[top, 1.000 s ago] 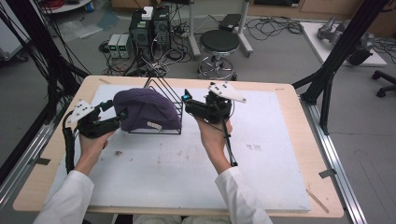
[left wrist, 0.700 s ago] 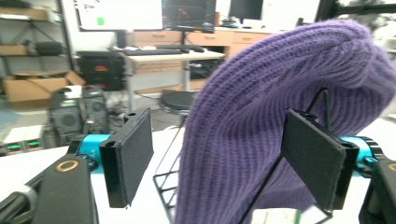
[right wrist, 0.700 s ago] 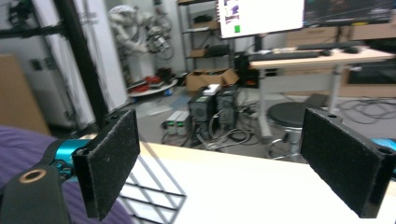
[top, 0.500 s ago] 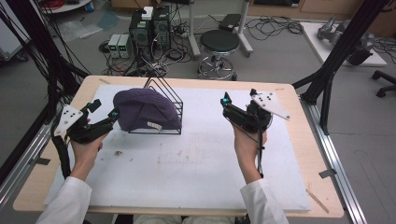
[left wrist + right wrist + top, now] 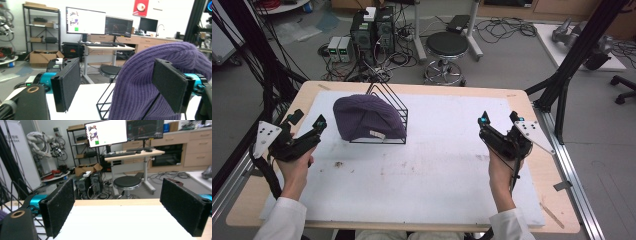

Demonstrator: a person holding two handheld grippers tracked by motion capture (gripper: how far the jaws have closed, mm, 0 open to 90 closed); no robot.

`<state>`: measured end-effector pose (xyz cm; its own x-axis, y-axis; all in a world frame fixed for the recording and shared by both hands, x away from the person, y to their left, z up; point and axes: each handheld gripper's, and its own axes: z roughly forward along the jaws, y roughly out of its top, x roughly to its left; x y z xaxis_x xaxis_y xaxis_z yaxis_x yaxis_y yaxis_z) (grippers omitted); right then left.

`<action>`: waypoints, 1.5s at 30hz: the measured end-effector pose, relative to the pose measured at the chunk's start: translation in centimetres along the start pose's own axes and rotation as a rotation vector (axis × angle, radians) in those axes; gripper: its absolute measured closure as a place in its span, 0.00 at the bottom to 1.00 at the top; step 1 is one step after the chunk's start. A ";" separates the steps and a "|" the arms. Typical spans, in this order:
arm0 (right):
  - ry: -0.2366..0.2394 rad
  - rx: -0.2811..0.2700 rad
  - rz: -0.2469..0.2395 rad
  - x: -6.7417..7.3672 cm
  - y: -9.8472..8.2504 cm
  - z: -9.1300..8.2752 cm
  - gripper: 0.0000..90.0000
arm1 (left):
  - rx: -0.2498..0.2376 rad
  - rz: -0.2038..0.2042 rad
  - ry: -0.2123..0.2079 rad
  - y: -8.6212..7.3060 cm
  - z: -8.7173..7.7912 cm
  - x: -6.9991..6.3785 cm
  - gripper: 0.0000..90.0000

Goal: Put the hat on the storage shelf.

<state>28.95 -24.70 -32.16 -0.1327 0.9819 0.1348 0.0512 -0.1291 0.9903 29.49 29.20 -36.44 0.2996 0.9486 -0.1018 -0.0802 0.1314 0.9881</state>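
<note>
We see the purple knit beanie [image 5: 368, 118] draped over the black wire rack [image 5: 388, 102] on the white mat [image 5: 437, 165], toward the table's far left. Our left gripper [image 5: 307, 119] sits just beside the beanie, apart from it; its jaws have just been opening and stand wide, nothing between them. Our right gripper [image 5: 501, 118] hovers well apart at the mat's right side, jaws spread and empty.

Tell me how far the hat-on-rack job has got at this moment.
Done: the purple beanie sits draped over the wire rack. In hand: nothing; left gripper, jaws just opening, and right gripper both stand open, apart from it. Left: apparently nothing.
</note>
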 end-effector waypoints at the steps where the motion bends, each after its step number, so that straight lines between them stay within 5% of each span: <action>1: -0.009 -0.009 -0.012 -0.1 0.1 -0.3 0.13 | -0.013 0.007 0.015 -0.1 -0.5 0.1 0.25; 9: -0.053 -0.047 -0.096 -1.1 -0.6 -2.4 0.13 | -0.008 0.011 0.029 -0.5 -2.0 0.4 0.21; 23: -0.127 0.018 -0.016 -3.9 -5.8 -4.6 0.13 | -0.001 -0.033 0.100 -2.2 -3.5 1.4 0.21; 33: -0.160 0.062 -0.037 -4.5 -8.7 -5.6 0.13 | 0.035 -0.036 0.103 -3.6 -4.9 1.7 0.21; 38: -0.140 0.079 -0.021 -4.3 -9.9 -5.6 0.13 | 0.079 -0.014 0.105 -5.3 -5.0 1.6 0.21; 43: -0.127 0.087 -0.077 -3.7 -10.7 -5.6 0.13 | 0.096 0.017 0.125 -5.9 -5.0 1.6 0.21; 45: -0.128 0.069 -0.148 -3.5 -10.9 -5.8 0.13 | 0.098 0.000 0.128 -6.1 -5.2 1.6 0.21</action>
<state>23.10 -27.50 -43.27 -0.0171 0.9996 -0.0216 0.1088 0.0233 0.9938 25.54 31.39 -43.21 0.1750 0.9785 -0.1091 0.0152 0.1081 0.9940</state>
